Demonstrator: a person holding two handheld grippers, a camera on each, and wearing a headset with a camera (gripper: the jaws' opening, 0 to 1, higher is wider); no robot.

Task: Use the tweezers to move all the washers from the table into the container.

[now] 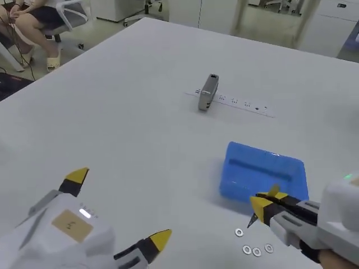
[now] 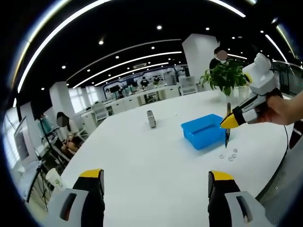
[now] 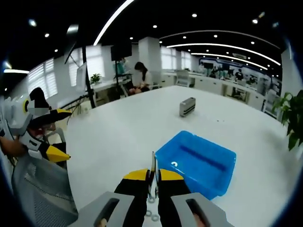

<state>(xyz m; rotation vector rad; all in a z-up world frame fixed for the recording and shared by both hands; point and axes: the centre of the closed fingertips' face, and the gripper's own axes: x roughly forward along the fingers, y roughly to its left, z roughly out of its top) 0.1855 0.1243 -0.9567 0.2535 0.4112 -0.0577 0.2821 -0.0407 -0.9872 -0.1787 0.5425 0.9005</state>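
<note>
White worktop (image 1: 140, 112): blue rectangular plastic container (image 1: 263, 174) toward its near right edge. Four small silver metal washers (image 1: 247, 249) lie loose between container and near edge. Right gripper (image 1: 259, 205) is clamped on slim metal tweezers (image 3: 153, 163), tips pointing down by the washers. Left gripper (image 1: 119, 206) is spread wide, empty.

Worktop (image 1: 140, 123) is reading as smooth, matt white. Container (image 1: 263, 171) is showing as blue translucent plastic, glossy, catching a small glint inside. Washers (image 1: 239, 232) are shining as bare silvery metal. Tweezers (image 3: 152, 163) are looking like thin grey metal with a dull sheen. Left gripper (image 1: 118, 209) and right gripper (image 1: 261, 204) are wearing hard white plastic shells, satin, with matt yellow-and-black tips. Grey block (image 1: 207, 92) mid-worktop is giving a brushed-metal look.
</note>
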